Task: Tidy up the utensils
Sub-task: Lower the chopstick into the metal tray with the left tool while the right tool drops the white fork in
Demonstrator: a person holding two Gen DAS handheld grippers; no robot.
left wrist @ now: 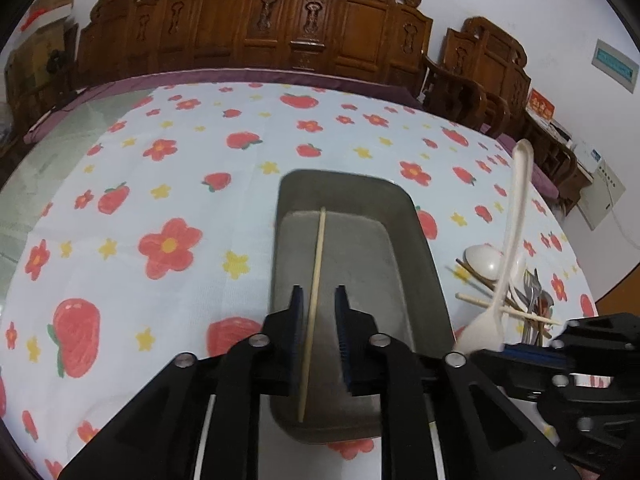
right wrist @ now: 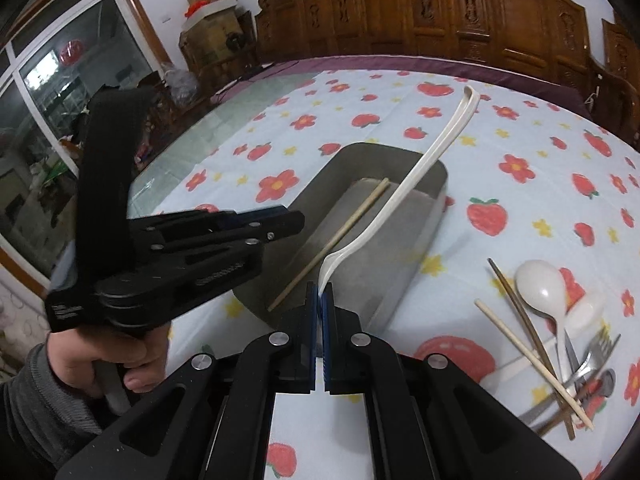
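Note:
A grey metal tray [left wrist: 416, 248] [right wrist: 434, 184] sits on the flowered cloth with one pale chopstick [left wrist: 315, 292] [right wrist: 340, 236] lying in it. My left gripper [left wrist: 318, 300] is open over the tray's near end, its fingers apart on either side of the chopstick. It also shows in the right wrist view [right wrist: 280, 216]. My right gripper [right wrist: 319, 294] is shut on the bowl end of a long white plastic spoon [right wrist: 404, 184] [left wrist: 512, 232], held above the tray with the handle pointing up and away.
A pile of utensils lies right of the tray: a white spoon [right wrist: 540, 284], chopsticks [right wrist: 528, 360], a fork [right wrist: 596, 352] and other metal pieces [left wrist: 532, 300]. Carved wooden chairs [left wrist: 280, 20] line the table's far edge.

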